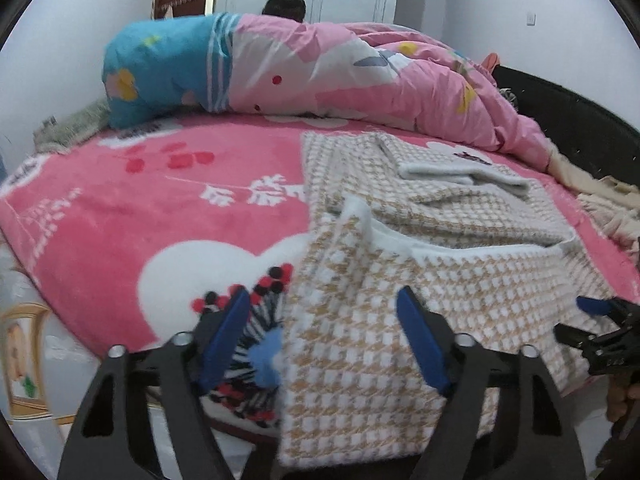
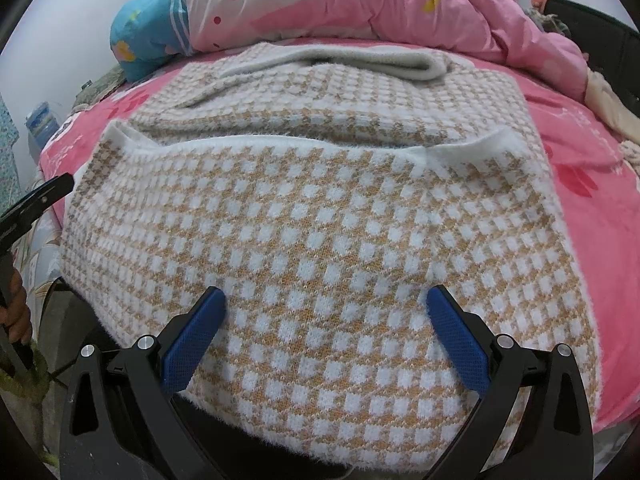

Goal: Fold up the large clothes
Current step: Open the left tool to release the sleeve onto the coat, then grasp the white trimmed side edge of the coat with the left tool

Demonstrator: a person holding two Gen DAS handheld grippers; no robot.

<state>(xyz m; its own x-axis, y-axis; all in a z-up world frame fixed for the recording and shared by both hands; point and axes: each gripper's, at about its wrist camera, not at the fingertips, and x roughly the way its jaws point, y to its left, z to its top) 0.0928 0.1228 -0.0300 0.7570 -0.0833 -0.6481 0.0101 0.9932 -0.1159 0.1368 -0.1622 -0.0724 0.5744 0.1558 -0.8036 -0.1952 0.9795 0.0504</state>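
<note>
A tan-and-white checked knit sweater (image 1: 440, 300) (image 2: 320, 200) lies on a pink blanket (image 1: 160, 208). Its near part is folded up over the rest, and a white-cuffed sleeve (image 2: 360, 60) is laid across the far end. My left gripper (image 1: 322, 296) is open at the sweater's left edge. The edge runs between the blue pads: the left pad is over the blanket, clear of the knit, and the right pad is over the knit. My right gripper (image 2: 325, 292) is open just above the near fold, pads wide apart and pressing nothing. It also shows at the sweater's right side (image 1: 580, 318).
A bunched pink and blue quilt (image 1: 320, 72) fills the far side of the bed, with a person's head (image 1: 285, 6) behind it. A black bed frame (image 1: 568, 112) and a beige cloth (image 1: 612, 208) are at the right. A hand (image 2: 18, 300) shows at the left edge.
</note>
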